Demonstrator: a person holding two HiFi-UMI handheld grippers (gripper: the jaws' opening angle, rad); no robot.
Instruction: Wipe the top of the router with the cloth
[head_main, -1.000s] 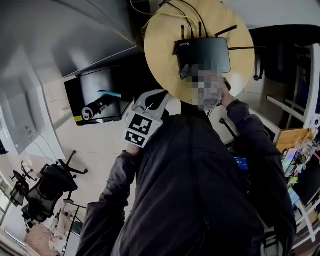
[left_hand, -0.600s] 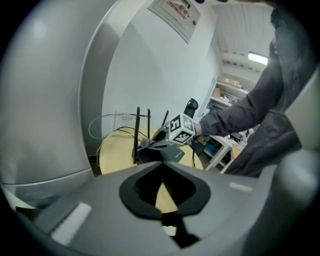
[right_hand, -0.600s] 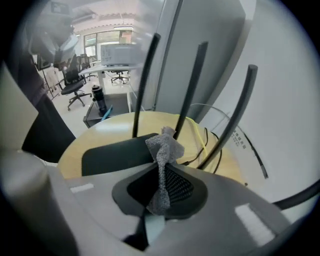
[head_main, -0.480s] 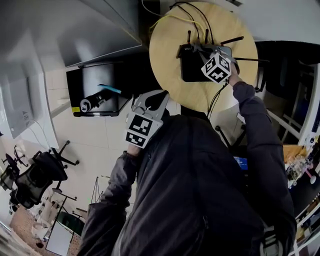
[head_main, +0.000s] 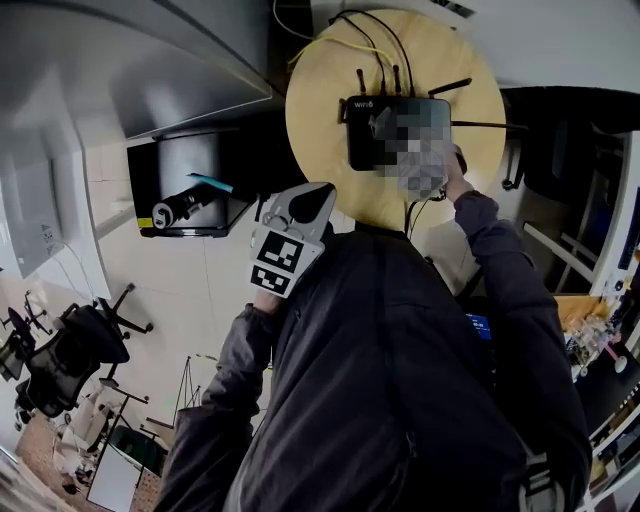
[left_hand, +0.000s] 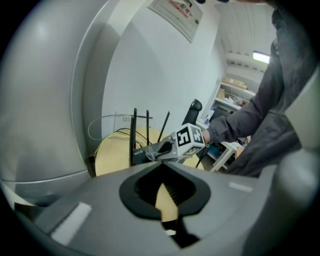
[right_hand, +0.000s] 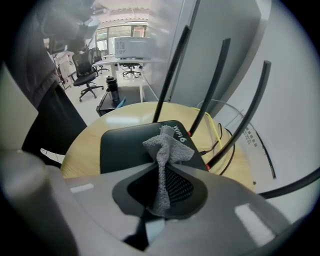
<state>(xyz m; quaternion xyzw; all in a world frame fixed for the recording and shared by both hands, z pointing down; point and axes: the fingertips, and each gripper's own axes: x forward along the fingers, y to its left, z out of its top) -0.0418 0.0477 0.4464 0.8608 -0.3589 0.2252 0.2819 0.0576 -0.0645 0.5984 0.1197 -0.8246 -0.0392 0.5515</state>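
Office-type workspace: black swivel chairs (head_main: 78, 348) on pale tiled floor (head_main: 215, 290), white desks (right_hand: 125, 61) in bkgd, stocked shelving (left_hand: 234, 92), ceiling strip light (left_hand: 261, 56).

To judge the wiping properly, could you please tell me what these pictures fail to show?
- Right gripper view: the right gripper holds the cloth, whose own folds hide whether it touches the router.
- Right gripper view: the antennas are cut off by the picture's edges.
- Head view: a mosaic patch covers the right gripper and much of the router's top.
- Left gripper view: the right gripper blocks most of the router.
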